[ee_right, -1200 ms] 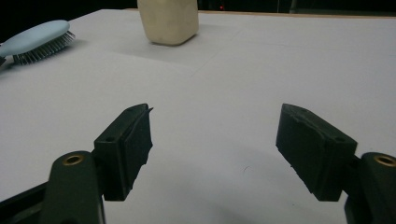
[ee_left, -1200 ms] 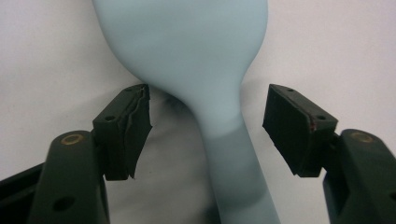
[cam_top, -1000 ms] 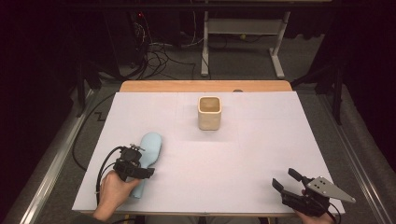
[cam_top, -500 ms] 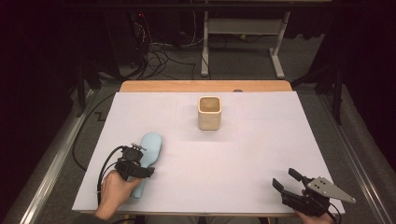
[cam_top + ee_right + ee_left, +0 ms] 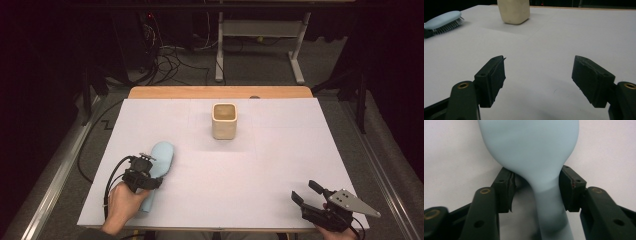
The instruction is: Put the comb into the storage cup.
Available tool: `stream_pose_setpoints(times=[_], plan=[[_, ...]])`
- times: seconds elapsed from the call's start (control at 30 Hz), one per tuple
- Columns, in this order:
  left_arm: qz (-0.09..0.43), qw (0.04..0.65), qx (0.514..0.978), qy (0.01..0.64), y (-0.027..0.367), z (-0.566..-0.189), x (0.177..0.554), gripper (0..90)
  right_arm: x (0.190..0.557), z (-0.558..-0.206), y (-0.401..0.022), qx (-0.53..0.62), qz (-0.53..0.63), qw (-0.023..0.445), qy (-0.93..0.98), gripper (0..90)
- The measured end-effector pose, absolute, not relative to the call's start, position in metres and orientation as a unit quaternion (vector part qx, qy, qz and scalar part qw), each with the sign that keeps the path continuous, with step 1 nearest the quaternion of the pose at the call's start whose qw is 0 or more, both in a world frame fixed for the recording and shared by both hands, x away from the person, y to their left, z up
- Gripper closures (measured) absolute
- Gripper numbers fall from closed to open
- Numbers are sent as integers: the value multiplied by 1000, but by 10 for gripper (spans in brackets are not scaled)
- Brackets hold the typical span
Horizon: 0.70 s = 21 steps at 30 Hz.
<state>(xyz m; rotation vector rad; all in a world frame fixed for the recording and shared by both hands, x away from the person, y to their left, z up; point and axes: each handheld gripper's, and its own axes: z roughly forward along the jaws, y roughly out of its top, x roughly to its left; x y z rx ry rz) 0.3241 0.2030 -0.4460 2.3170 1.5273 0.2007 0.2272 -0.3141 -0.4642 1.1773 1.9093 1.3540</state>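
The left gripper (image 5: 536, 192) straddles the brush (image 5: 159, 162) neck near the table's left front, jaws apparently not yet tight, so it could slip when lifted; the right gripper (image 5: 539, 80) rests spread wide.

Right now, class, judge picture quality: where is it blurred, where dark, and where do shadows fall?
Left gripper view: the pale blue hairbrush looms close, soft-focused. Right gripper view: the cream cup casts a faint shadow on the white table. High view: surroundings beyond the table are dark.
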Motion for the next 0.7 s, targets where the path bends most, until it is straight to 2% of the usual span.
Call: stream_pose_setpoints(times=[0.43,0.7], plan=[[69,162,823,540,201,-444,328,628,227,-464,-314,434,500,258,704,274],[68,151,827,537,199,-443,330,660,227,-464,-314,434,500,258,704,274]])
